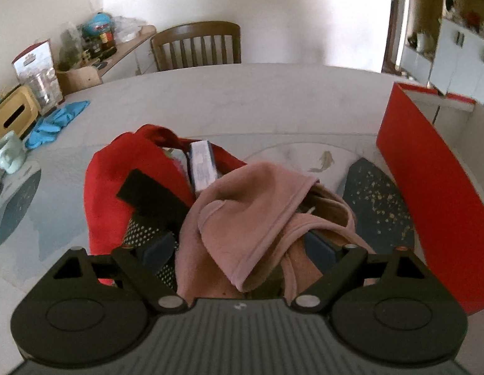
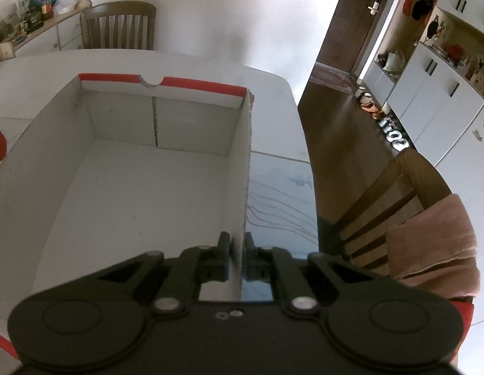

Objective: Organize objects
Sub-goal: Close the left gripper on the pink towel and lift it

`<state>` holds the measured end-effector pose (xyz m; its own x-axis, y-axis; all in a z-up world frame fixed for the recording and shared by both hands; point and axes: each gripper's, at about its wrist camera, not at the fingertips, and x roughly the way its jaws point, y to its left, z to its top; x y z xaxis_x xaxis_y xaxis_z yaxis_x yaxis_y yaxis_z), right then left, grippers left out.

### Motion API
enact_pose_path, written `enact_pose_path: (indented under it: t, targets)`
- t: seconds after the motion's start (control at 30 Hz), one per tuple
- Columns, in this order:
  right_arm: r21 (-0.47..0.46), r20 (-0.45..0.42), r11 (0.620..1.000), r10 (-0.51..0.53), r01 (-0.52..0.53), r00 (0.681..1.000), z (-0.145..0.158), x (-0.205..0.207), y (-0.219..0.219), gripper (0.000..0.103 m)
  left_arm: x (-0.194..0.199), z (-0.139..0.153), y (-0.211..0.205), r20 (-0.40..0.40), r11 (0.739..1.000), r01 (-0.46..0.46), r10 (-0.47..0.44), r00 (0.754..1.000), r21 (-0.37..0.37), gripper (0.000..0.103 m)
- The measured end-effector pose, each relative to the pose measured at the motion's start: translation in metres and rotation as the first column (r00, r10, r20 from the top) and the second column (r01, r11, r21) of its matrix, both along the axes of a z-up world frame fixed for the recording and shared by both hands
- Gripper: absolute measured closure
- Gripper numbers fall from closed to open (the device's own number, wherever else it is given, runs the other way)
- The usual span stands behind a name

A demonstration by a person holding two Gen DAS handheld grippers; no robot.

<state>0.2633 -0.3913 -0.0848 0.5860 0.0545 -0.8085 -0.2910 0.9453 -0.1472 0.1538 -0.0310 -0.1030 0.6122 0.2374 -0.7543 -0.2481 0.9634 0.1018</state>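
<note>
In the left wrist view a pile lies on the table: a pink cloth (image 1: 254,206), a red cloth (image 1: 117,181) with a black patch, and a small blue-white carton (image 1: 203,165). My left gripper (image 1: 242,250) is wide open around the pink cloth, fingers on either side of it. The red-and-white cardboard box (image 1: 429,168) stands to the right. In the right wrist view my right gripper (image 2: 236,247) is shut on the right wall of that box (image 2: 245,168), whose white inside shows nothing in it.
A wooden chair (image 1: 196,45) stands behind the table. A blue cloth (image 1: 56,122), a mug (image 1: 7,153) and a yellow container (image 1: 12,114) sit at the left edge. Another chair with a pink towel (image 2: 436,243) stands right of the table.
</note>
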Motion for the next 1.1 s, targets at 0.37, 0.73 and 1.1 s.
enact_pose_path:
  t: [0.37, 0.73, 1.1]
  targets:
    - [-0.006, 0.005, 1.000, -0.010, 0.010, 1.000, -0.001, 0.001, 0.004, 0.096, 0.009, -0.007, -0.004, -0.035, 0.997, 0.081, -0.081, 0.996, -0.021, 0.082]
    - [0.003, 0.009, 1.000, -0.013, 0.013, 1.000, -0.001, 0.000, 0.003, 0.096, -0.034, 0.051, -0.011, 0.071, 0.992, 0.119, -0.116, 0.991, -0.034, 0.092]
    - [0.017, 0.016, 1.000, -0.006, 0.006, 1.000, -0.002, -0.001, 0.001, 0.096, -0.056, 0.155, -0.016, 0.278, 0.982, 0.190, -0.178, 0.944, -0.016, 0.093]
